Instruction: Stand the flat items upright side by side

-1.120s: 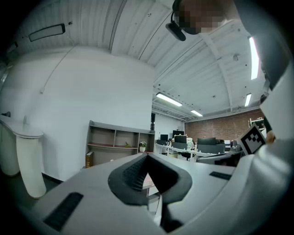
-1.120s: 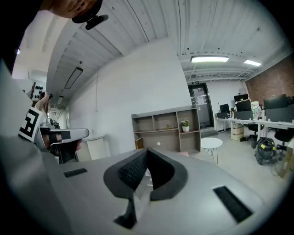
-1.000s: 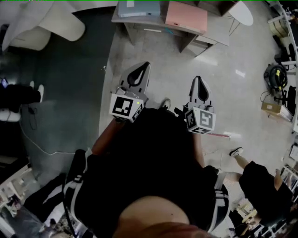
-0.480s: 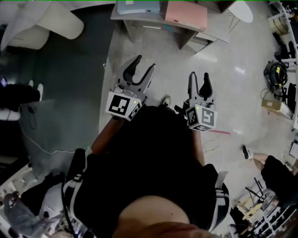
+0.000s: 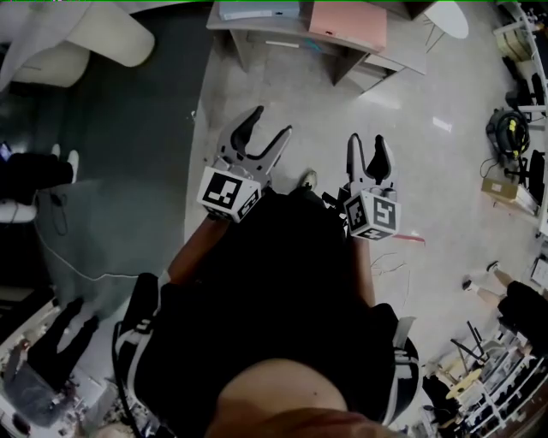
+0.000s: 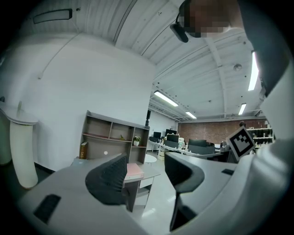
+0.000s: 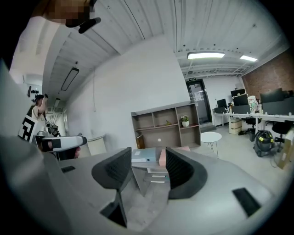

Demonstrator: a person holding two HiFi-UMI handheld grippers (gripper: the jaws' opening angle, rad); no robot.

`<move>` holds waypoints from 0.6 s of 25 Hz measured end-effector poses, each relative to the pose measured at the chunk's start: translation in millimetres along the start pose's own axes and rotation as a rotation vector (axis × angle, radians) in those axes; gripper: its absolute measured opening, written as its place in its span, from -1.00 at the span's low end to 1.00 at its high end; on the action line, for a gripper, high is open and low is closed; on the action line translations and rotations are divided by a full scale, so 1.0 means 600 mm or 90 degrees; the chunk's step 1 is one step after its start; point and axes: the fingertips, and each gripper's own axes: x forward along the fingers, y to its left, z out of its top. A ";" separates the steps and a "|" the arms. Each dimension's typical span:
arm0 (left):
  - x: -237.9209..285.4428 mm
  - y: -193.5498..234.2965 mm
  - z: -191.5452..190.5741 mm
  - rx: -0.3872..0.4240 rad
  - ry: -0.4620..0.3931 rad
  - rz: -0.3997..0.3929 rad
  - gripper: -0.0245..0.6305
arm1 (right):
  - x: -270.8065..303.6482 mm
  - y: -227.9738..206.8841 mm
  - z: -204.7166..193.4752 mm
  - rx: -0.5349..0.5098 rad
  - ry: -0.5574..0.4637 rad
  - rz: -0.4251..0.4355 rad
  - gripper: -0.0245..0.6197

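Observation:
A pink flat item (image 5: 347, 24) and a blue-grey one (image 5: 257, 8) lie flat on a grey desk (image 5: 402, 60) at the top of the head view, well ahead of both grippers. My left gripper (image 5: 271, 121) is held over the floor, open and empty, its jaws having just been opening. My right gripper (image 5: 368, 139) beside it is open too, also just opened, with nothing between its jaws. In the left gripper view (image 6: 146, 176) the pink item (image 6: 134, 170) shows between the jaws, far off. The right gripper view (image 7: 144, 172) shows the blue-grey item (image 7: 144, 156) and the pink one (image 7: 162, 157) on the desk.
A grey open shelf unit (image 6: 112, 137) stands against the white wall behind the desk. A round white table (image 5: 445, 17) is at the top right. Dark carpet (image 5: 111, 171) lies left, a white seat (image 5: 94, 38) at top left. Another person (image 5: 522, 299) stands at the right edge.
Both grippers went from shut to open. The person at the lower right has walked further toward the right edge.

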 end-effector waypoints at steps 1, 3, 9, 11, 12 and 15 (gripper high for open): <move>-0.008 0.005 -0.005 -0.001 0.003 -0.001 -0.16 | -0.001 0.009 -0.004 0.002 0.001 -0.002 -0.18; -0.025 0.015 -0.018 -0.003 0.012 -0.008 -0.16 | -0.003 0.026 -0.015 0.002 0.004 -0.005 -0.18; -0.050 0.064 -0.044 -0.013 0.014 -0.031 -0.16 | 0.025 0.065 -0.062 0.014 0.017 -0.024 -0.18; -0.055 0.070 -0.041 -0.010 0.015 -0.036 -0.16 | 0.023 0.074 -0.064 0.018 0.020 -0.025 -0.18; -0.052 0.074 -0.042 -0.011 0.014 -0.036 -0.16 | 0.028 0.071 -0.068 0.017 0.025 -0.025 -0.18; -0.019 0.089 -0.056 -0.020 0.012 -0.028 -0.16 | 0.059 0.044 -0.089 0.013 0.044 -0.022 -0.18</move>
